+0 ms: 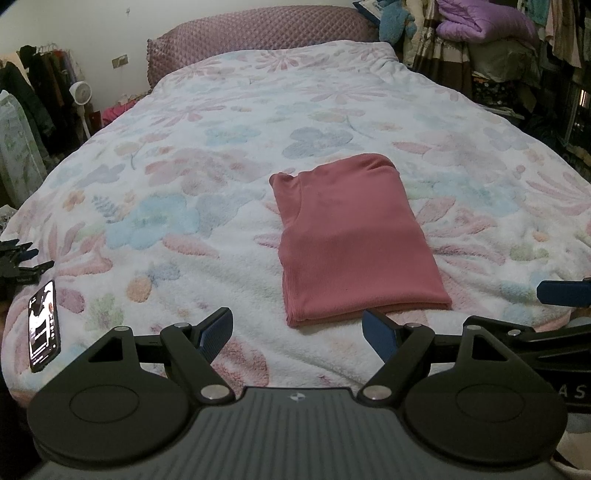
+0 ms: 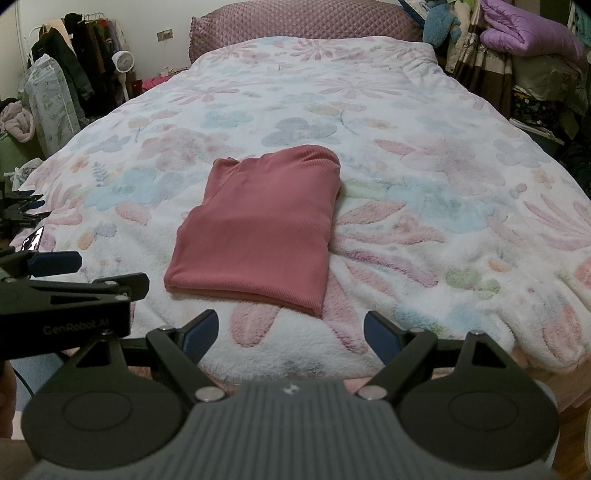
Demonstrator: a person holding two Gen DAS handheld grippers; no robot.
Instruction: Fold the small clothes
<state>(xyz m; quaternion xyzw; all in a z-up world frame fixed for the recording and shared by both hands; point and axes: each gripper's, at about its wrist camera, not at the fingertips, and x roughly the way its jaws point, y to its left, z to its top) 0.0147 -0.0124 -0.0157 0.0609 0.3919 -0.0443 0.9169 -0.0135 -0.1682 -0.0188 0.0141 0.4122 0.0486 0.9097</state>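
Pink folded garment (image 1: 354, 236), one, on floral blanket (image 1: 184, 184), one phone (image 1: 43, 326), left gripper (image 1: 297, 334) and right gripper (image 2: 290, 332) both spread, empty

Floral fleece blanket (image 1: 229, 147) covers the bed; quilted mauve headboard (image 1: 258, 40) against a pale wall (image 1: 74, 29).

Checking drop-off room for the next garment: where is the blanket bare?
Bare: the floral blanket right of the folded pink garment, and the stretch between it and the pillow. Crowded: the near-left edge, with the phone and a black clamp.
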